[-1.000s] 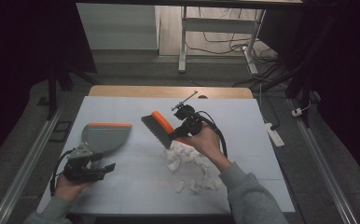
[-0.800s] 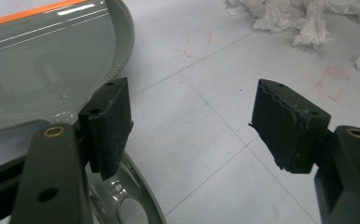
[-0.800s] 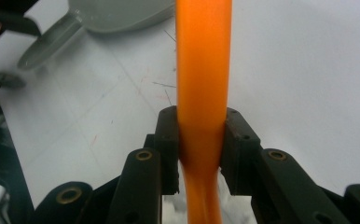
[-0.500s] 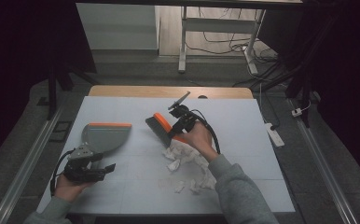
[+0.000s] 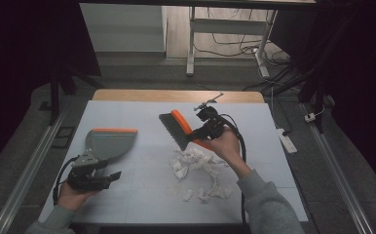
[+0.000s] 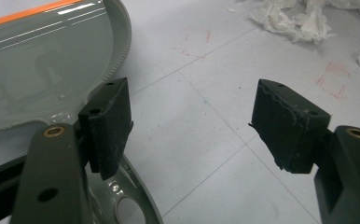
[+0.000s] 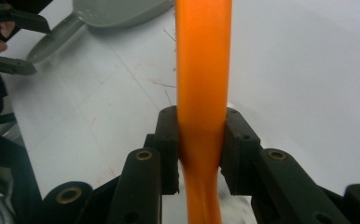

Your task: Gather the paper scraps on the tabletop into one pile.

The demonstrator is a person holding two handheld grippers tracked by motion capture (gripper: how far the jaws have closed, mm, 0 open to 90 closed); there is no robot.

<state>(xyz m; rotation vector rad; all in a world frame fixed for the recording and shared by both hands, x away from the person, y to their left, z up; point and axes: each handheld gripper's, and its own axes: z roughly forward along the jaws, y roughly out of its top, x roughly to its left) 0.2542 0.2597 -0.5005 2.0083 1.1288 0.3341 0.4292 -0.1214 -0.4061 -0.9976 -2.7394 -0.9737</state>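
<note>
While the right hand-held gripper [image 5: 201, 132] sits at frame centre in the high view, its jaws are clenched on the orange plastic handle of the dark-bristled hand brush [image 5: 178, 129], brush head raised off the pale grey tabletop [image 5: 142, 195], up-left of the gripper. Crumpled white paper scraps [image 5: 196, 163] lie just below it. Left hand-held gripper [image 5: 101, 179], lower left, is released, nothing between its pads. Grey plastic dustpan with orange edge [image 5: 109, 142] lies just above it, handle beside one jaw.
</note>
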